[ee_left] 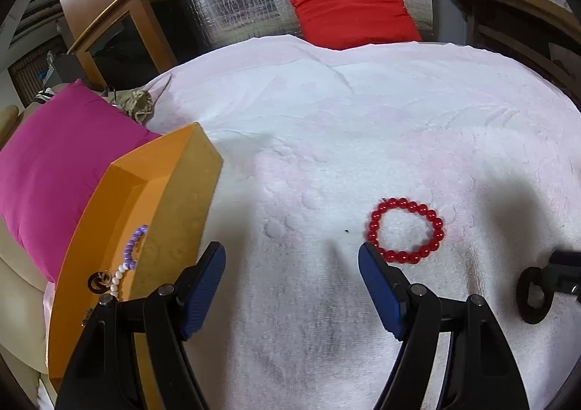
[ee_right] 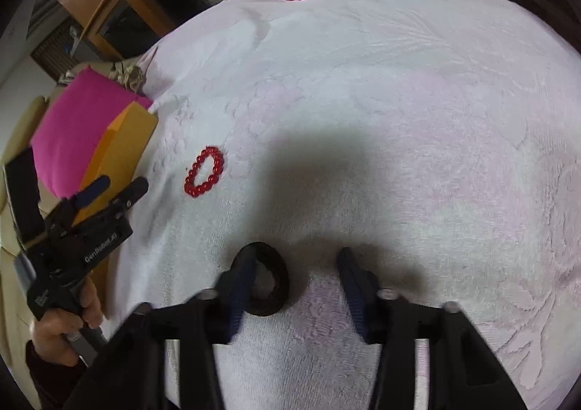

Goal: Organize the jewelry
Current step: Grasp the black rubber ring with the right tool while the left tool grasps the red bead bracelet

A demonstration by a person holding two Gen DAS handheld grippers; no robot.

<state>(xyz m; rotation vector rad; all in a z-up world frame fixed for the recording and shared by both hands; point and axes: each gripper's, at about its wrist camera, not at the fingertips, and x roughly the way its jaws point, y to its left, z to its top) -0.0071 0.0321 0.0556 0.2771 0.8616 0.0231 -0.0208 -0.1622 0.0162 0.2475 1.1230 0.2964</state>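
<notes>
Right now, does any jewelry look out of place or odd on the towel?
Two pieces still lie loose on the white towel: the red bead bracelet and a dark ring, while the orange box already holds a purple and white bead strand. Nothing looks broken or spilled.

Open white towel is left across the middle and far side. On the left, passage is blocked by the orange box; a red bead bracelet and a black ring lie near.

Two wrist fisheyes, close above the white towel, angled downward; shared: red bead bracelet.
</notes>
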